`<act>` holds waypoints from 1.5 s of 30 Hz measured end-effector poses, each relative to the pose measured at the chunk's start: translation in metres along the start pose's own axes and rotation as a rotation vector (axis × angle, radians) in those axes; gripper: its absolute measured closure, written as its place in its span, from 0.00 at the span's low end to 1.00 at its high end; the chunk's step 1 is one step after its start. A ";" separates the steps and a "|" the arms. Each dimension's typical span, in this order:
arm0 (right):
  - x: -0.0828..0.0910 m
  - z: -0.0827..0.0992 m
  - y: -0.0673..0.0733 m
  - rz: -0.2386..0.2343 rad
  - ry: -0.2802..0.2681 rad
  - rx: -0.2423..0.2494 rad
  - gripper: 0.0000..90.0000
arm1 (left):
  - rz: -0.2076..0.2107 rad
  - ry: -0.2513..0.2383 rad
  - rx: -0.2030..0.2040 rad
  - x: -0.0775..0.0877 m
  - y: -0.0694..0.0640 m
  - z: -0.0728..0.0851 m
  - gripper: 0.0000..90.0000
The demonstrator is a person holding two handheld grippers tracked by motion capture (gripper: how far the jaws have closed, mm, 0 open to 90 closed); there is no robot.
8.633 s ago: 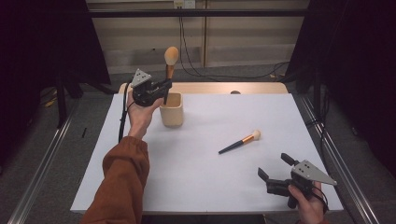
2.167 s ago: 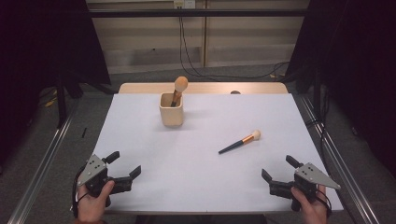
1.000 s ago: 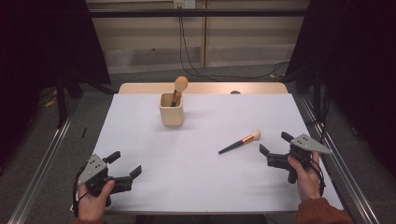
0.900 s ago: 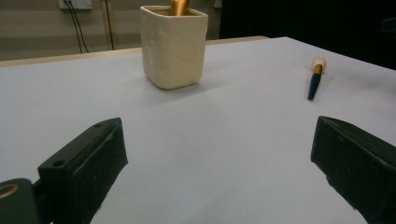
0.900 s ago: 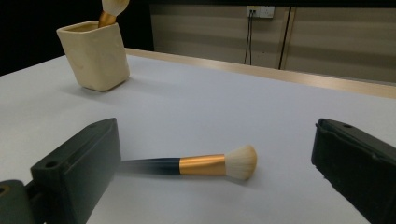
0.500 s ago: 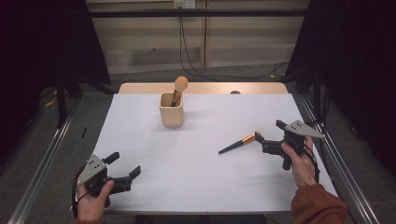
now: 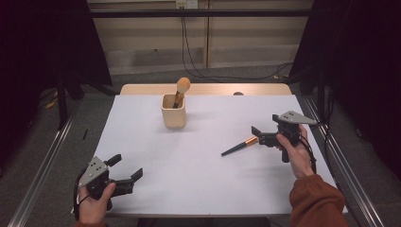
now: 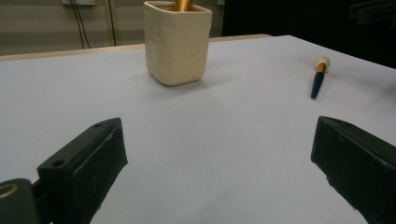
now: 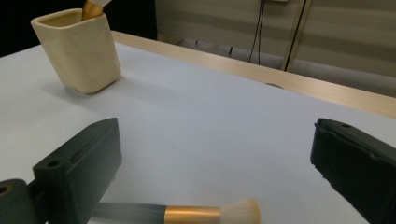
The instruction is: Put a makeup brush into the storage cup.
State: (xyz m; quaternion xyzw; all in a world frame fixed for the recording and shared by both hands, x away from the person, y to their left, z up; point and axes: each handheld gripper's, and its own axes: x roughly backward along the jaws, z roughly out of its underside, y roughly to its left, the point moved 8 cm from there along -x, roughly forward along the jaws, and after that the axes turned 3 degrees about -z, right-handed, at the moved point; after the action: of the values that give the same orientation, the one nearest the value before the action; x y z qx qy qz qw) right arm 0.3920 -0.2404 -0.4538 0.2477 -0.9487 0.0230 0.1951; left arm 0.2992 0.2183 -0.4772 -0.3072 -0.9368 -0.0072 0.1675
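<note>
**Right gripper at the brush's bristle end**

We see the brush (image 7: 241, 145) lying flat on the white table (image 7: 198, 179), right of the middle, its dark handle pointing near-left and its bristle end far-right. The right gripper (image 7: 257, 135) sits over that bristle end with its jaws wide apart and nothing gripped; in the right gripper view the brush (image 9: 187, 213) lies low between the jaws, just beside the left one. The left gripper (image 7: 126, 169) rests at the near left corner, jaws spread wide and empty, well apart from the brush. A cup (image 7: 173, 111) holding a second brush (image 7: 181, 88) stands at the far middle.
</note>
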 end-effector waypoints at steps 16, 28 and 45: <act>0.001 0.010 -0.009 -0.125 0.315 0.040 0.03 | -0.003 0.008 -0.006 -0.001 0.001 0.001 0.04; 0.004 0.013 -0.012 -0.189 0.493 0.114 0.04 | -0.009 0.008 -0.007 -0.001 0.002 0.000 0.04; 0.000 0.016 -0.005 -0.268 0.713 0.276 0.06 | -0.016 0.012 0.009 -0.001 0.004 0.001 0.03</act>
State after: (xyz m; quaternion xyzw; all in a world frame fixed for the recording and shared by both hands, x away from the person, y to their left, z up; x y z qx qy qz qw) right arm 0.3889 -0.2473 -0.4693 0.3694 -0.7690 0.2089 0.4781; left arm 0.3015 0.2208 -0.4791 -0.2991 -0.9381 -0.0060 0.1747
